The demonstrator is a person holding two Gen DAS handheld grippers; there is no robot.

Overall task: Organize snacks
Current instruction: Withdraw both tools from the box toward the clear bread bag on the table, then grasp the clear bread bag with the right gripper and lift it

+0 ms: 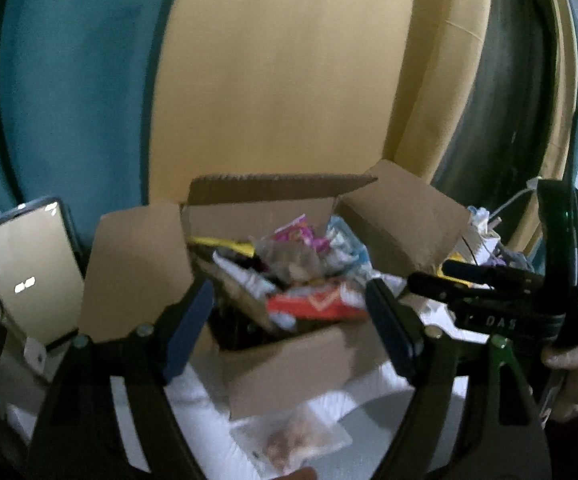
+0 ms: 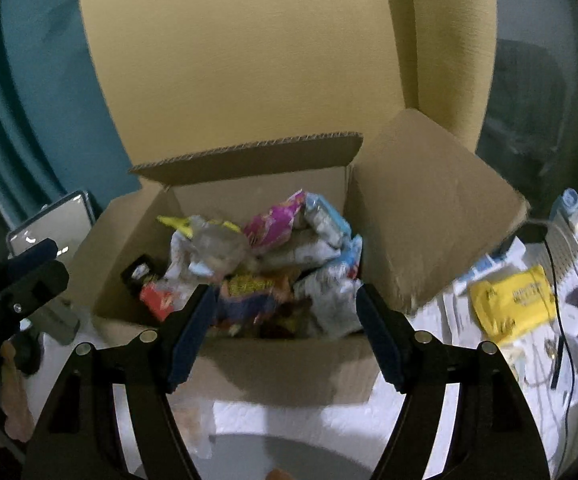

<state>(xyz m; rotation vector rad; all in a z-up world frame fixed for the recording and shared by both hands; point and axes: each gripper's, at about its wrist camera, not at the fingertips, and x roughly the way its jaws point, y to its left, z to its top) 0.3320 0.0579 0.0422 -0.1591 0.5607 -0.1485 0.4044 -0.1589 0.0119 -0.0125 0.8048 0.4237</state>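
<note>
An open cardboard box [image 1: 289, 372] [image 2: 289, 368] stands on the white table with its flaps up. It is full of snack packets: a pink one [image 1: 297, 232] [image 2: 273, 220], a red one [image 1: 317, 306] [image 2: 157, 300], and blue-white ones [image 2: 329, 224]. My left gripper [image 1: 289, 320] is open in front of the box with nothing between its pads. My right gripper [image 2: 285, 332] is open too and empty, facing the box's front wall. Each gripper shows in the other's view: the right one [image 1: 427, 274] and the left one [image 2: 55, 262]. A clear snack packet [image 1: 293, 440] lies on the table before the box.
A tablet [image 1: 21, 272] [image 2: 61, 220] leans left of the box. Right of it lie a yellow packet [image 2: 513, 304], papers, a black cable [image 2: 561, 320] and small clutter. A yellow upholstered back [image 1: 289, 80] and a teal curtain [image 1: 69, 100] stand behind. A hand [image 1: 573, 376] holds the right gripper.
</note>
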